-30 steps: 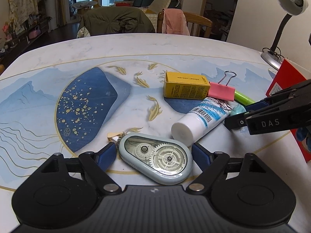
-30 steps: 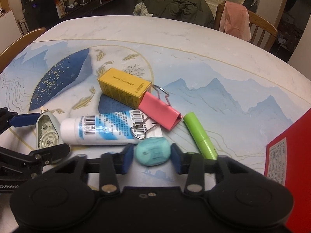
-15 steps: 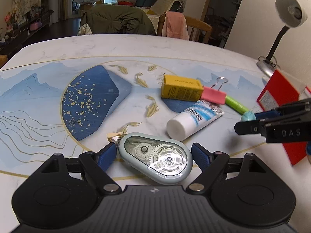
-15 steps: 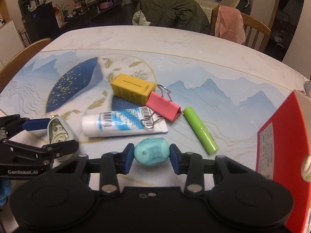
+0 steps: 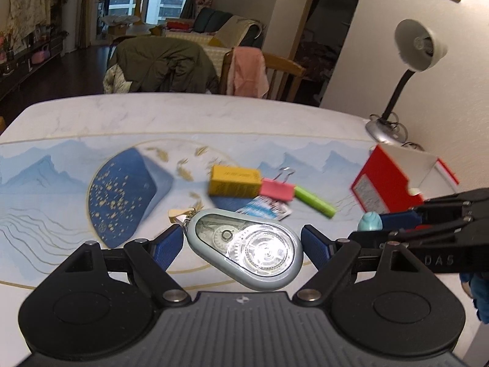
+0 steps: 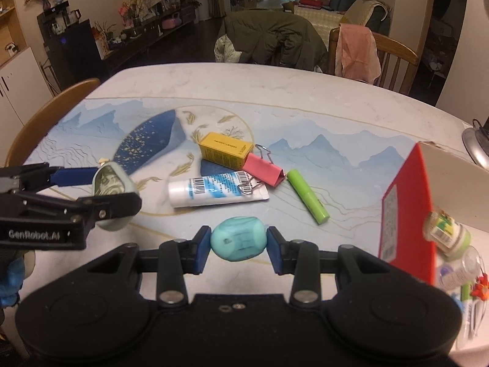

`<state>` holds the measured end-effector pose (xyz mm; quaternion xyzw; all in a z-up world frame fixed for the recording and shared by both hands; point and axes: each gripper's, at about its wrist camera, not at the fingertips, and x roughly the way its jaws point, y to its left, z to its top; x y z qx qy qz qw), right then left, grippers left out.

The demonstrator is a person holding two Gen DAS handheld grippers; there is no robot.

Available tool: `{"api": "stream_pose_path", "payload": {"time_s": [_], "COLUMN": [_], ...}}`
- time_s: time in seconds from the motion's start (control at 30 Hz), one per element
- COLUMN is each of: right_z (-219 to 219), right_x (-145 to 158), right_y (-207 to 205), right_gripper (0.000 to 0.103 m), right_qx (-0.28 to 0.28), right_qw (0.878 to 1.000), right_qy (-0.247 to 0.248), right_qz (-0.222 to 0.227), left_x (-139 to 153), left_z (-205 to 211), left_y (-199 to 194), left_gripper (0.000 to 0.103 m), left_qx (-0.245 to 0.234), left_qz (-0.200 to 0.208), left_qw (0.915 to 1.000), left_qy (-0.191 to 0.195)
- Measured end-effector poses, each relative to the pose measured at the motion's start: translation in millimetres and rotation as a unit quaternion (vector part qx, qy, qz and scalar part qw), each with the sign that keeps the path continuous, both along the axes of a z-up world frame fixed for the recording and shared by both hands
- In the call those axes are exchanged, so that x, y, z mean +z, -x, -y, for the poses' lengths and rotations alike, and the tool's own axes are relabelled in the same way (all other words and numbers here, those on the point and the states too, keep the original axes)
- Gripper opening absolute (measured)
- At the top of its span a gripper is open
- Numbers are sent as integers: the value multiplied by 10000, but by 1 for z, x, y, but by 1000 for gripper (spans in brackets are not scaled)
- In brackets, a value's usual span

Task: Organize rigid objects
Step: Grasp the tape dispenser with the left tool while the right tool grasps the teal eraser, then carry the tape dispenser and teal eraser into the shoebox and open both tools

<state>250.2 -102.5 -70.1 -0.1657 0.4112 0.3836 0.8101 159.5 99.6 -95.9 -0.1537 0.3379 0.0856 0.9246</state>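
My left gripper (image 5: 243,244) is shut on a grey-green correction tape dispenser (image 5: 246,249), held lifted above the table (image 5: 152,113). My right gripper (image 6: 238,243) is shut on a small teal oval object (image 6: 237,242), also raised. In the right wrist view the left gripper (image 6: 102,189) shows at the left with the dispenser (image 6: 111,183). On the table lie a yellow box (image 6: 225,150), a pink binder clip (image 6: 264,171), a white and blue tube (image 6: 214,188) and a green marker (image 6: 308,196). A red box (image 6: 406,208) stands open at the right.
Small bottles (image 6: 447,234) lie in the red box. A desk lamp (image 5: 406,70) stands at the table's far right corner. Chairs draped with a dark coat (image 5: 159,64) and a pink cloth (image 5: 249,72) stand behind the table.
Both grippers have risen off the table with their objects. The right gripper has also shifted right toward the red box. The items on the table look smaller and farther.
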Motion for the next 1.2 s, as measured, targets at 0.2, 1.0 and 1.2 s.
{"api": "stream_pose_path", "payload": {"time_s": [0.2, 1.0, 1.2], "right_z": [25, 165, 197], "right_x": [24, 62, 58], "right_y": [10, -29, -48], "right_gripper": [38, 38, 38], "right_qx": [-61, -737, -871], "right_qw": [9998, 9949, 9943], "right_qy": [-140, -540, -508], "right_qz": [146, 417, 356], "left_x": [27, 68, 63], "left_z": [24, 162, 192], "left_y": [0, -61, -82], "left_gripper": [85, 85, 85], "left_qx": [-226, -1237, -1372], "left_qz": [222, 411, 310], "left_qw": [9995, 9910, 9894], "left_qy": [-36, -306, -355]}}
